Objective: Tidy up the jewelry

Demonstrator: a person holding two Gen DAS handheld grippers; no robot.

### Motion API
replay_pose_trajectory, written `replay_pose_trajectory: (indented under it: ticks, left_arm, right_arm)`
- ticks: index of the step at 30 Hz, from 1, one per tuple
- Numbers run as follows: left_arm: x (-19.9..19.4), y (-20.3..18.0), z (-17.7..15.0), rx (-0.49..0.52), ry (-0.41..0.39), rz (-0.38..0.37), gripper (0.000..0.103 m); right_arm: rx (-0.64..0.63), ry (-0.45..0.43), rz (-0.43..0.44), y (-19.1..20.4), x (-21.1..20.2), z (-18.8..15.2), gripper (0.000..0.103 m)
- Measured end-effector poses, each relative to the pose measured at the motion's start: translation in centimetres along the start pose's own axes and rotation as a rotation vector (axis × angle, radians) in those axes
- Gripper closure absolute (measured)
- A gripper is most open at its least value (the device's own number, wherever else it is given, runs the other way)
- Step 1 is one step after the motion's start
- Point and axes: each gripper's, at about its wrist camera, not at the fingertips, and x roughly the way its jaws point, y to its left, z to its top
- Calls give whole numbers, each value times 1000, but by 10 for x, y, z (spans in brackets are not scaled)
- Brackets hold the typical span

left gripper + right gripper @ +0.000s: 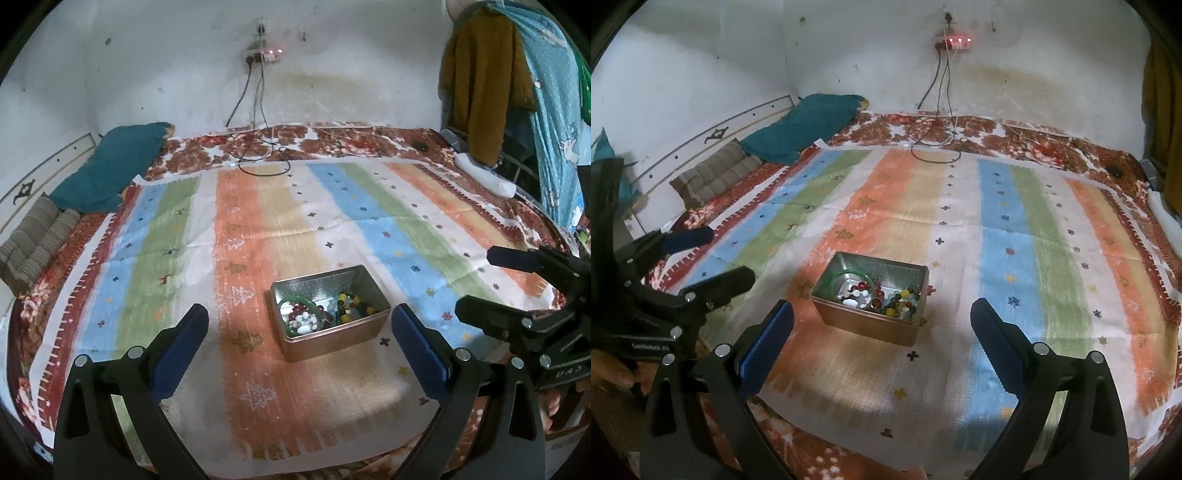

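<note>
Stained white wall behind bed; striped cloth spread on floral sheet. Teal pillow at headboard. Power strip on wall, cables hanging. Clothes hang right.

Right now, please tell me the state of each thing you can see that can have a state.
Left hand-held gripper: open, holding nothing.
Right hand-held gripper: open, holding nothing.
Metal tin: no lid on it, upright on the striped cloth.
Green bangle: inside the tin, leaning on a wall.
Bead jewelry: heaped inside the tin.
Power strip: lights on, cables plugged in.
</note>
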Motion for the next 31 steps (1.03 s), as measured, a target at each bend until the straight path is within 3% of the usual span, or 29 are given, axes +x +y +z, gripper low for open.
replay_pose_trajectory:
  ticks: [5, 31]
  left_arm:
    - [-1, -2, -1, 9, 0, 4, 6]
    - [-3, -3, 4, -10, 5, -16, 6]
  right_arm:
    - [-42, 6, -7, 7, 1, -2, 6]
    - [-7, -30, -17, -1, -5, -6, 6]
